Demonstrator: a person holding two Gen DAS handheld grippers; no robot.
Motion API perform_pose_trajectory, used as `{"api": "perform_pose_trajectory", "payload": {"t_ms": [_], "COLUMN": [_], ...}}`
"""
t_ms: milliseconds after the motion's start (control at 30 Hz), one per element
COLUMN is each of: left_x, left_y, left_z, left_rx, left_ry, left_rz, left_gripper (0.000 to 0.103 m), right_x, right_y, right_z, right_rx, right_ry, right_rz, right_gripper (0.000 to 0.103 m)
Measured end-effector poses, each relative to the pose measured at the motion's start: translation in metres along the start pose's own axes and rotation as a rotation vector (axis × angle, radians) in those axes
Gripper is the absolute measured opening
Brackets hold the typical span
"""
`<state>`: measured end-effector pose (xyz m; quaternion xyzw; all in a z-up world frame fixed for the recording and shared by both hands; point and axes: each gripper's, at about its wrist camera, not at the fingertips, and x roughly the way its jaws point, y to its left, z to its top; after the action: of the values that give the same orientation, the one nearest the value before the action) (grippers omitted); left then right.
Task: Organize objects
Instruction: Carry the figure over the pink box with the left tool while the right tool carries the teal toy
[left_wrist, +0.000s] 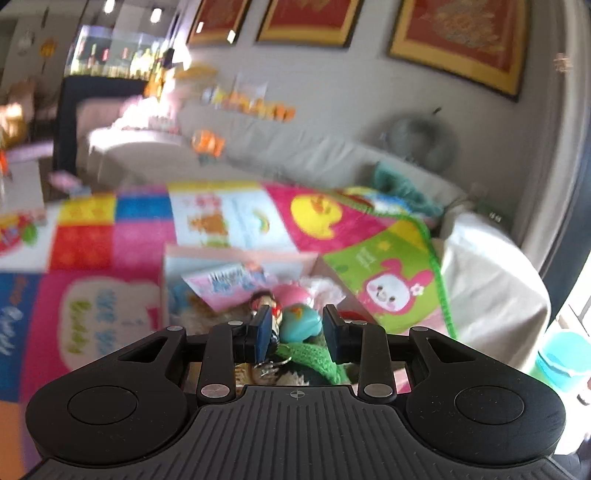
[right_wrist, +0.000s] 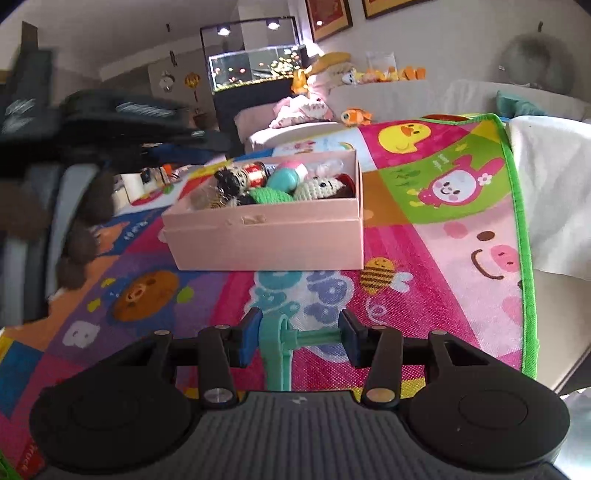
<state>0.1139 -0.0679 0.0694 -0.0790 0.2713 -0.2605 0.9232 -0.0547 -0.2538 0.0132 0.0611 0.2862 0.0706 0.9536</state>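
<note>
A pink box (right_wrist: 266, 243) stands on the colourful play mat (right_wrist: 461, 236), filled with small toys: a dark-haired doll (right_wrist: 227, 177), a teal egg (right_wrist: 282, 179), a green crochet piece (right_wrist: 271, 195) and a white crochet figure (right_wrist: 319, 186). My left gripper (left_wrist: 295, 332) hovers over the box (left_wrist: 221, 254) with its jaws apart; the teal egg (left_wrist: 299, 325) and the doll (left_wrist: 266, 306) lie below them. From the right wrist it shows as a dark blur (right_wrist: 173, 147) by the box's left end. My right gripper (right_wrist: 299, 336) is shut on a teal plastic toy (right_wrist: 280, 343), low over the mat.
A pale covered sofa (right_wrist: 546, 166) borders the mat on the right and behind, with plush toys along its back. A fish tank (right_wrist: 255, 66) stands on a dark cabinet farther off. A person's hand (right_wrist: 81, 229) is at the left. A turquoise bucket (left_wrist: 565, 362) sits past the sofa.
</note>
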Motion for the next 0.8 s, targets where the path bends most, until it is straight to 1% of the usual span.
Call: {"api": "perform_pose_trajectory", "payload": {"t_ms": [33, 67, 133, 167, 267, 367, 433, 467, 533, 600, 700, 800], "left_x": [0.014, 0.022, 0.037, 0.036, 0.011, -0.031, -0.052, -0.058, -0.063, -0.062, -0.064, -0.065], "left_y": [0.003, 0.007, 0.012, 0.016, 0.021, 0.029, 0.039, 0.045, 0.058, 0.066, 0.079, 0.091], "left_z": [0.000, -0.002, -0.007, -0.010, -0.018, -0.028, -0.038, -0.042, -0.051, -0.057, -0.063, -0.065], "left_rx": [-0.021, -0.031, -0.059, -0.077, -0.086, -0.080, -0.095, -0.112, -0.158, -0.198, -0.244, -0.287], "left_ry": [0.030, 0.045, 0.106, 0.099, 0.009, -0.124, -0.188, -0.202, -0.203, -0.210, -0.228, -0.241], "left_rz": [-0.004, -0.017, -0.025, -0.036, -0.064, -0.081, -0.056, -0.044, -0.023, -0.020, -0.035, -0.052], "left_gripper": [0.031, 0.020, 0.019, 0.019, 0.019, 0.020, 0.020, 0.020, 0.020, 0.020, 0.020, 0.020], "right_x": [0.000, 0.000, 0.000, 0.001, 0.006, 0.009, 0.008, 0.007, 0.004, 0.001, 0.001, 0.017], "right_y": [0.000, 0.000, 0.000, -0.001, -0.004, -0.008, -0.013, -0.015, -0.017, -0.016, -0.012, -0.002], "right_z": [0.000, 0.000, 0.000, 0.000, 0.002, 0.008, 0.018, 0.025, 0.044, 0.068, 0.113, 0.161], "right_rx": [-0.001, -0.001, -0.003, -0.002, 0.013, 0.030, 0.051, 0.062, 0.075, 0.068, 0.060, 0.039], "right_ry": [0.004, 0.009, 0.017, 0.022, 0.047, 0.066, 0.071, 0.073, 0.065, 0.048, 0.010, -0.039], "right_rz": [-0.008, -0.013, -0.021, -0.023, -0.022, -0.006, 0.008, 0.013, 0.022, 0.029, 0.026, -0.007], "right_gripper": [0.045, 0.045, 0.045, 0.045, 0.045, 0.045, 0.045, 0.045, 0.045, 0.044, 0.044, 0.044]}}
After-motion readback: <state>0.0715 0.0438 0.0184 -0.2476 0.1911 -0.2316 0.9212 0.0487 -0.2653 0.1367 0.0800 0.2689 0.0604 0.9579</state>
